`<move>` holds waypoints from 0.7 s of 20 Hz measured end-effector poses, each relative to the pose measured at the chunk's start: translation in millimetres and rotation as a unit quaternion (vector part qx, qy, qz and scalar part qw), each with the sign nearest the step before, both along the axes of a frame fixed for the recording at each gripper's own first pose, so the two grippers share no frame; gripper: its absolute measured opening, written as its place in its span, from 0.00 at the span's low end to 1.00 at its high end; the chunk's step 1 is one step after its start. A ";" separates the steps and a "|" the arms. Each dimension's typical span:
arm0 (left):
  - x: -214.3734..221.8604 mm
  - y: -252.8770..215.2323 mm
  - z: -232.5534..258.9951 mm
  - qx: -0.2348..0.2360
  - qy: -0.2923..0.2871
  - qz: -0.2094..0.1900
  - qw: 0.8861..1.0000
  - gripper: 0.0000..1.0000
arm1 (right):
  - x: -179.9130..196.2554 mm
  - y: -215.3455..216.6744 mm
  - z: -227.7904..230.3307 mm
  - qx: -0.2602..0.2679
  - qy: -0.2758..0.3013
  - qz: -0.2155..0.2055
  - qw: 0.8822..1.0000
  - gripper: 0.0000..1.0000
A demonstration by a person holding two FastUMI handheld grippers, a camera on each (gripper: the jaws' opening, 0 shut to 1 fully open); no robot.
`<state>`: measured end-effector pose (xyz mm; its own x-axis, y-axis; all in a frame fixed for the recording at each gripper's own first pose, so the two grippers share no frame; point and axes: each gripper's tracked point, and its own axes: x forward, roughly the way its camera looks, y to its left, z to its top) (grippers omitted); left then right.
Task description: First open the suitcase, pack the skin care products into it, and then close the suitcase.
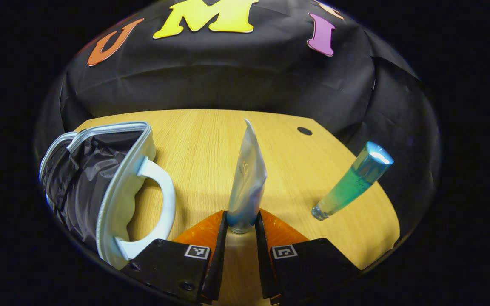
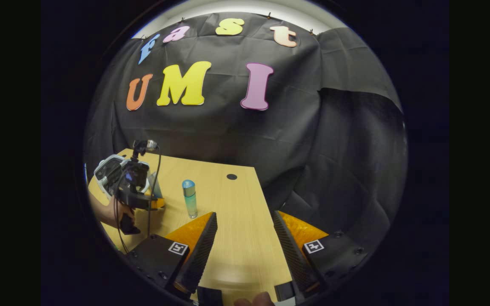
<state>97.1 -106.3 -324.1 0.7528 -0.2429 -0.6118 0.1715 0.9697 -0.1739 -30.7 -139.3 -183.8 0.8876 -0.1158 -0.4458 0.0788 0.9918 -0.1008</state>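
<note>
White tube (image 1: pixel 247 178) upright, clamped in left gripper (image 1: pixel 241 221) jaws.

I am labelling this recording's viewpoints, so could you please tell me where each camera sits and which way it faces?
Left gripper view: rides on the left gripper, low over the table, facing the booth wall; its fingers clamp a white tube, with the open suitcase at left.
Right gripper view: rides on the right gripper, higher and farther back, fingers apart over bare wood; a fingertip shows at the bottom edge.
Shared: the table, suitcase and blue-green bottle; the right gripper view also catches the left gripper and the hand holding it.
</note>
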 end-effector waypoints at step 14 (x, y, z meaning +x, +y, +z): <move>-130.7 110.4 127.8 -0.024 -0.002 0.086 0.996 0.38 | 150.2 119.5 -156.2 0.100 0.087 0.046 0.990 0.80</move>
<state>-33.6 4.1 -196.4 0.7886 -0.1399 -0.5988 0.0053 0.9753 -0.2208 119.5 -19.7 -340.0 0.7978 0.0673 -0.5991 -0.0132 0.9955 0.0942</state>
